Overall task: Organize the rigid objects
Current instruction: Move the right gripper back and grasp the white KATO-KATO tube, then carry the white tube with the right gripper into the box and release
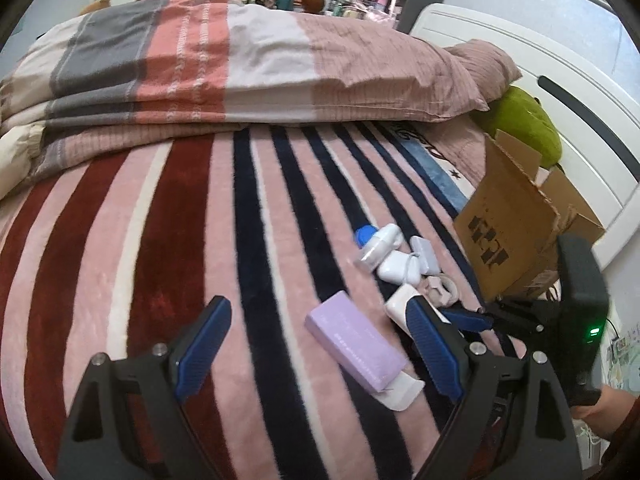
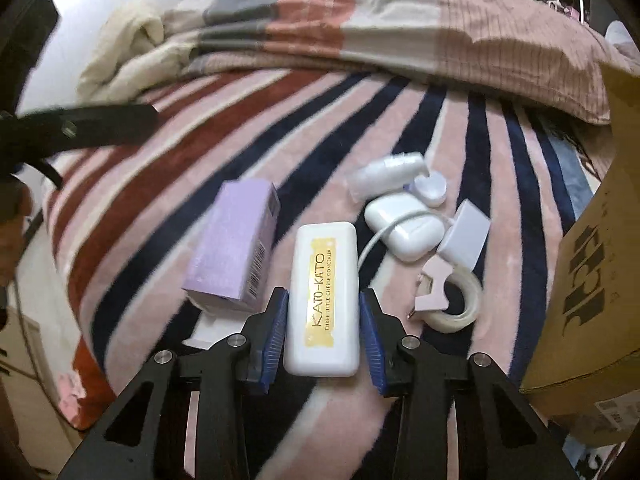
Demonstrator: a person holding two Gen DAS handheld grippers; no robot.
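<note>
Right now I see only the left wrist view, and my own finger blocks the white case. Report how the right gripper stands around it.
Observer: In the right wrist view, the right gripper straddles the white case, one finger close on each long side. I cannot tell whether they press it.
Operator: Read me its label.
Observer: KATO-KATO, three little cheese concealer, printed on a gold strip.
Operator: Name what lies left of it there.
Observer: The purple box, its barcode side facing the case, with a strip of blanket between them.
</note>
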